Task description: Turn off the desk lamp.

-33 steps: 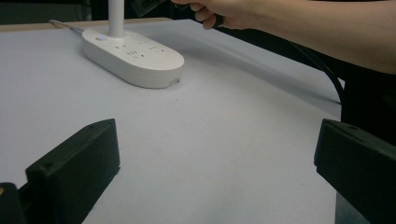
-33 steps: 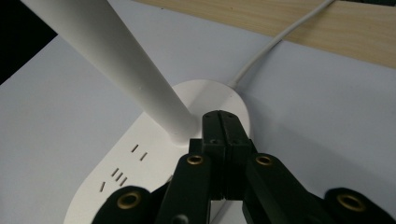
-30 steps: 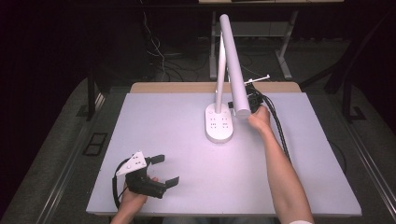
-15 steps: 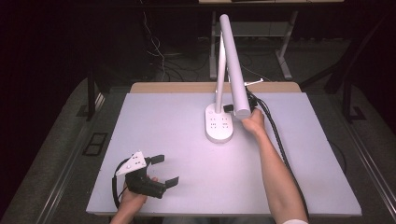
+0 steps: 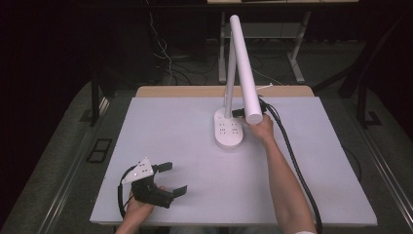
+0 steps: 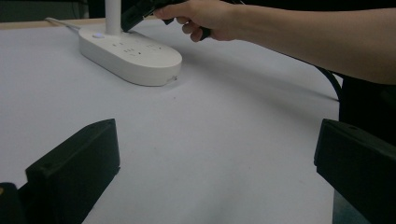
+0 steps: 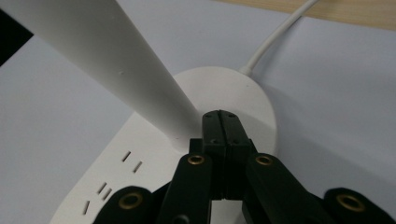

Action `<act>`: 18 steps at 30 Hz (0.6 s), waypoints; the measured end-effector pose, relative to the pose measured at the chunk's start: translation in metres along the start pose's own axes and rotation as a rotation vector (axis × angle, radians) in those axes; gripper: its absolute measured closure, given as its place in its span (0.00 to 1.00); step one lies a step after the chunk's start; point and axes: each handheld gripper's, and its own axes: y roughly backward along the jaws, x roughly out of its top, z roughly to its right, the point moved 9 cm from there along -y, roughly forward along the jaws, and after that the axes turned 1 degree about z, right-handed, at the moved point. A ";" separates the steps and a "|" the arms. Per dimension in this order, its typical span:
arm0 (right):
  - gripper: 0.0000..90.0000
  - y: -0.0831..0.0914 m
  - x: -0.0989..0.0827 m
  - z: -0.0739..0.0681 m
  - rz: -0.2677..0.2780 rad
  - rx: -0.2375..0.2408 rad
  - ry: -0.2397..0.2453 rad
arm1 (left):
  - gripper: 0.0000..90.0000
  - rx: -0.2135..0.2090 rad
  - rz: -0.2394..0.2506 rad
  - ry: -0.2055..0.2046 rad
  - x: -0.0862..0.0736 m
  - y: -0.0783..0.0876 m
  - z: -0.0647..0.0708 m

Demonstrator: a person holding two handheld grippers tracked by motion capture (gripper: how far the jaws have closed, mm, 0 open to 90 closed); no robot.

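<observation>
A white desk lamp stands at the middle back of the table. Its oval base (image 5: 229,134) carries socket slots, a thin stem (image 5: 229,83) rises from it, and a long tube head (image 5: 246,68) slants forward. My right gripper (image 5: 238,113) is shut with nothing in it, its tips (image 7: 221,122) just over the base (image 7: 224,93) beside the foot of the stem (image 7: 116,60). My left gripper (image 5: 174,178) rests open at the table's near left, jaws wide apart (image 6: 215,158), far from the base (image 6: 135,53).
A thick black cable (image 5: 292,161) trails from my right gripper along the forearm to the table's near edge. The lamp's white cord (image 7: 275,39) runs off the base toward the wooden back edge (image 5: 195,91). A small round button (image 6: 97,35) sits on the base.
My right gripper has moved left from beside the lamp head to above the base near the stem. The left gripper has not moved.
</observation>
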 end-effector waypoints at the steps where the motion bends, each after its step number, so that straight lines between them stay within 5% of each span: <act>1: 1.00 0.001 0.000 0.000 0.002 0.005 -0.013 | 0.00 -0.001 -0.001 0.003 0.000 0.000 0.000; 15: 1.00 0.003 -0.001 0.003 0.009 0.039 -0.029 | 0.00 -0.002 0.003 0.002 0.000 0.000 0.000; 18: 1.00 0.001 0.000 0.001 0.001 0.015 -0.010 | 0.00 -0.002 0.002 0.001 0.000 0.000 0.000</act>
